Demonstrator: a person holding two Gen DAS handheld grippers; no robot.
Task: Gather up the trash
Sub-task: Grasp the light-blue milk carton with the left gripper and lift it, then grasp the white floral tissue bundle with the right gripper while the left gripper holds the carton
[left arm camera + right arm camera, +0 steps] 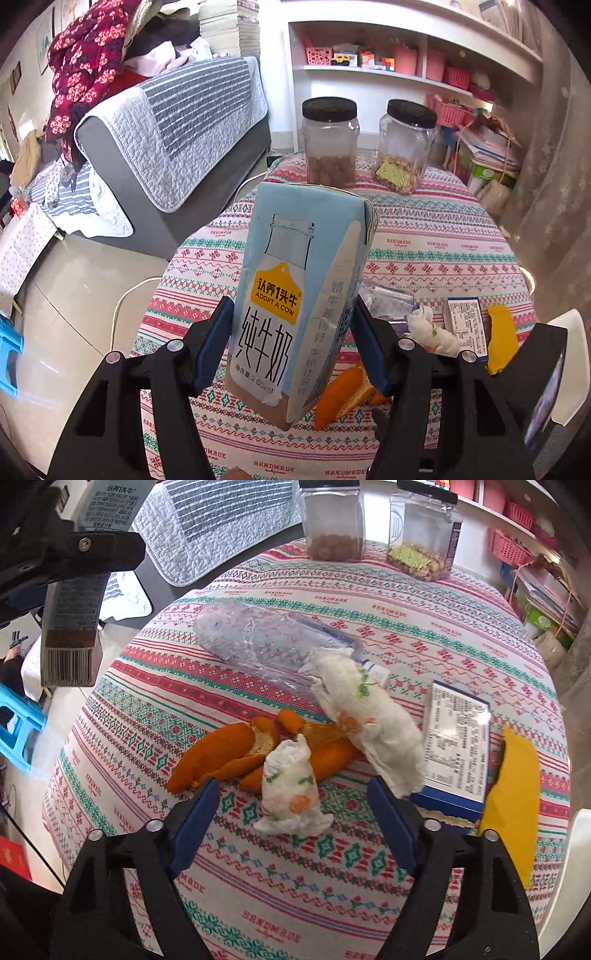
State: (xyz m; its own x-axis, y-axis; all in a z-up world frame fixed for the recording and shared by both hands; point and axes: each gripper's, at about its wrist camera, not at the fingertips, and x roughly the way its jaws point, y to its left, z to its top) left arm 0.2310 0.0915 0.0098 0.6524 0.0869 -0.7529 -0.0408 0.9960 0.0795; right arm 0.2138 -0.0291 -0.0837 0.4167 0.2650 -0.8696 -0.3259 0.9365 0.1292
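White crumpled tissue point(286, 786) stands upright just ahead, between the right gripper's point(291, 808) spread jaws; left gripper point(291, 339) pinches the milk carton point(295, 295).

Round table point(424, 627), patterned cloth: 2 jars point(334, 520), crushed bottle point(266, 642), peels point(229, 753), tissues point(291, 794), box point(456, 746).

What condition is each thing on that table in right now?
Milk carton: lifted, clamped in left gripper.
Right gripper: open around small crumpled tissue.
Large tissue: crumpled.
Orange peel: torn pieces.
Plastic bottle: lying down.
Two jars: upright, lidded.
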